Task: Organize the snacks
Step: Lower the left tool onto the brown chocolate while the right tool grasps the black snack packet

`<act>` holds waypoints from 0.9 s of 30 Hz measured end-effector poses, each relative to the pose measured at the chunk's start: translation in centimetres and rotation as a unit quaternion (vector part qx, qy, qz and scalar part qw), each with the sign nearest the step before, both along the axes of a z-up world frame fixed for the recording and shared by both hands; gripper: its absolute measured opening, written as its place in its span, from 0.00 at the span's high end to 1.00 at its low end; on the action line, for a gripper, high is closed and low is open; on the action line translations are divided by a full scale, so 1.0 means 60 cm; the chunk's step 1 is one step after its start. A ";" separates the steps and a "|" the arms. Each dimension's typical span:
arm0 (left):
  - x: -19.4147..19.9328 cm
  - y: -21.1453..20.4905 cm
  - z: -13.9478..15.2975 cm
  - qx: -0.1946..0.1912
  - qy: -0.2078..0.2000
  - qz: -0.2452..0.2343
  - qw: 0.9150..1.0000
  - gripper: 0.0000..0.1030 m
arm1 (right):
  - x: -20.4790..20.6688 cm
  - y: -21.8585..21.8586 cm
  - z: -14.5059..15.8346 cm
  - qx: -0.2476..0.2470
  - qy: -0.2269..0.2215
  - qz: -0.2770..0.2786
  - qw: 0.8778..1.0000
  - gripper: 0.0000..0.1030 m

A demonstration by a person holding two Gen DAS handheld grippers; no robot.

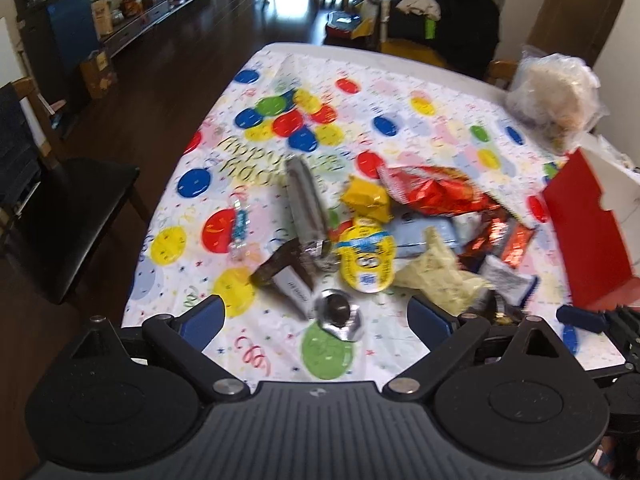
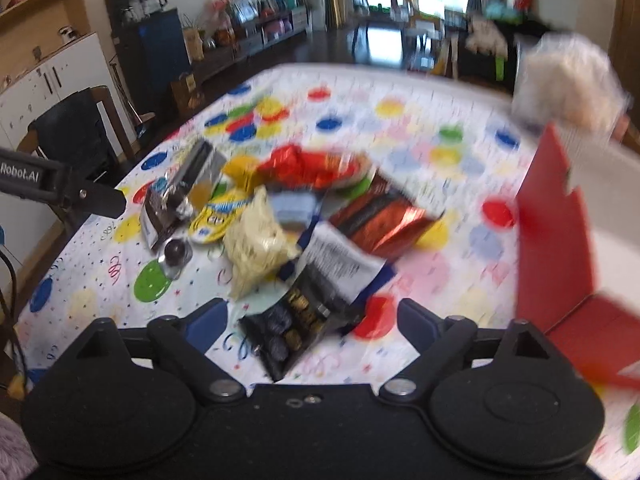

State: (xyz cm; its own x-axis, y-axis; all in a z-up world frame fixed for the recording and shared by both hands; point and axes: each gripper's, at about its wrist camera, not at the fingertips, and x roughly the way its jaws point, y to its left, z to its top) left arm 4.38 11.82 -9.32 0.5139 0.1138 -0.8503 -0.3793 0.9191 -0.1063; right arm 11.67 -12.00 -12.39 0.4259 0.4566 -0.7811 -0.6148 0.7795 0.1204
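Left wrist view: my left gripper (image 1: pixel 316 312) had its jaws spread wide, nothing between them, hovering over the near edge of the table (image 1: pixel 440 60) with the balloon-print cloth. Foil-wrapped round chocolate (image 1: pixel 339 313) sat dead ahead between the fingertips, not touched. Snack pile (image 1: pixel 400 220) was at 12 to 1 o'clock from the gripper: silver wrapped bar (image 1: pixel 306 200), yellow cartoon pouch (image 1: pixel 366 258), yellow crumpled packet (image 1: pixel 366 198), red foil bag (image 1: pixel 436 192), pale yellow bag (image 1: pixel 440 276). Red box (image 1: pixel 588 232) stood open at 2 o'clock, right edge of the table. Clear plastic bag (image 1: pixel 556 92) behind it. Right gripper's blue fingertip (image 1: pixel 582 318) poked in at 3 o'clock.

Right wrist view, motion-blurred: my right gripper (image 2: pixel 312 320) was also spread wide, gripping nothing. Black snack packet (image 2: pixel 296 320) lay between the fingertips on the cloth; contact not resolvable. Pale yellow bag (image 2: pixel 256 248) at 11 o'clock, red-and-black foil bag (image 2: pixel 384 212) at 1 o'clock, foil chocolate (image 2: pixel 176 252) at 10 o'clock. Red box (image 2: pixel 556 232) at 2 to 3 o'clock. Left gripper's black body (image 2: pixel 60 188) at 9 o'clock.
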 end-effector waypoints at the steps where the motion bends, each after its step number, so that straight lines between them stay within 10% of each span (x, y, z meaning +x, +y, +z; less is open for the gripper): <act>1: 0.001 0.005 -0.006 -0.002 0.002 0.004 1.000 0.05 | 0.005 0.001 -0.006 0.002 0.012 -0.010 1.000 0.18; 11: 0.044 0.064 -0.053 -0.032 0.023 0.056 0.998 0.12 | 0.041 0.014 -0.036 0.017 0.081 -0.068 0.994 0.22; 27: 0.094 0.070 -0.104 -0.047 0.048 -0.011 0.998 0.43 | 0.057 0.019 -0.052 0.029 0.115 -0.088 0.989 0.46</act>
State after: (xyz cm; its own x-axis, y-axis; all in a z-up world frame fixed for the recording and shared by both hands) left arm 9.99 16.00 -15.54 0.4311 0.0220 -0.9020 -0.3726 0.9148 -0.1558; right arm 15.10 -10.88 -15.48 0.3172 0.4390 -0.8406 -0.4217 0.8593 0.2896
